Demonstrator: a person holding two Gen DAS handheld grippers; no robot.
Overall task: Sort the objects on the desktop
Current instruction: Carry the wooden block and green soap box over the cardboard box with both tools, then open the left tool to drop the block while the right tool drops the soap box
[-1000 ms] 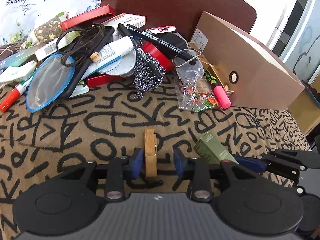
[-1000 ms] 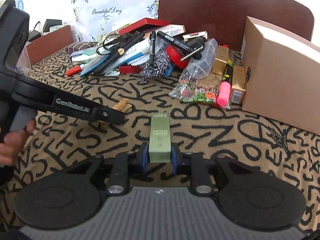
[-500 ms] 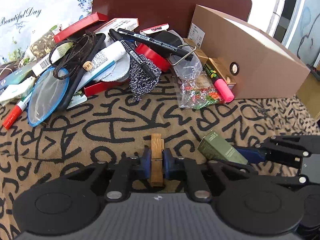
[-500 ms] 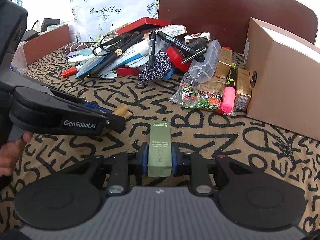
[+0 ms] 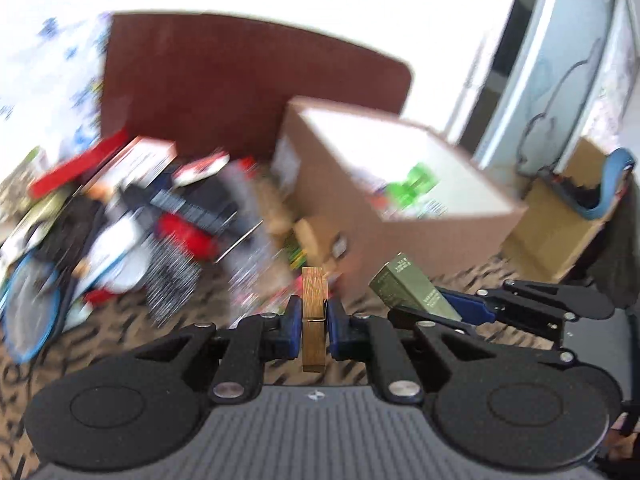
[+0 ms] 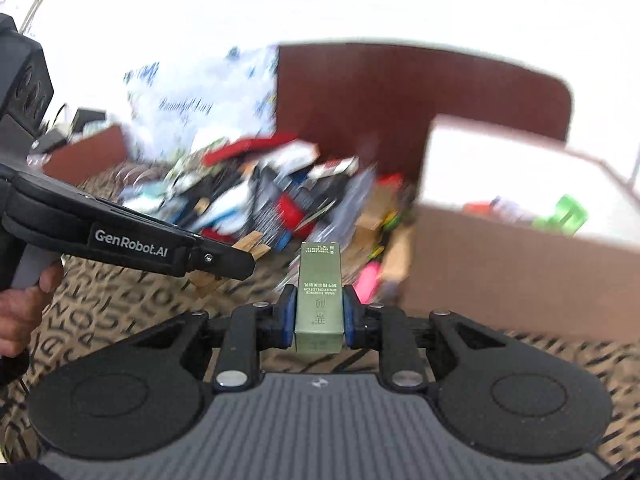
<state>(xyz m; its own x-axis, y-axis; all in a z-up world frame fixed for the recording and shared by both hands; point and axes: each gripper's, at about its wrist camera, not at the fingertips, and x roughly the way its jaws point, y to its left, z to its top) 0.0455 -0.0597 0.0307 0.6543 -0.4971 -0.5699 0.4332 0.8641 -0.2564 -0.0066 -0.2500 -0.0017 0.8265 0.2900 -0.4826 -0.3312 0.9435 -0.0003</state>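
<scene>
My left gripper (image 5: 314, 322) is shut on a wooden clothespin (image 5: 314, 304) and holds it lifted above the patterned cloth. My right gripper (image 6: 319, 316) is shut on a small green carton (image 6: 319, 296), also lifted; the carton shows in the left wrist view (image 5: 412, 294) too. The open cardboard box (image 5: 384, 204) stands just beyond both grippers, with a few items inside, one green (image 6: 562, 214). The left gripper's body (image 6: 132, 240) crosses the left of the right wrist view, with the clothespin (image 6: 248, 242) at its tip. The background is blurred.
A blurred pile of pens, boxes, a red tape roll and bags (image 5: 160, 216) lies on the cloth to the left of the box. A brown chair back (image 5: 240, 92) stands behind. A second cardboard box (image 5: 560, 232) stands at the far right.
My left gripper closed on the clothespin and lifted it. Both grippers have risen with their objects, so the inside of the cardboard box now shows. The views are motion-blurred.
</scene>
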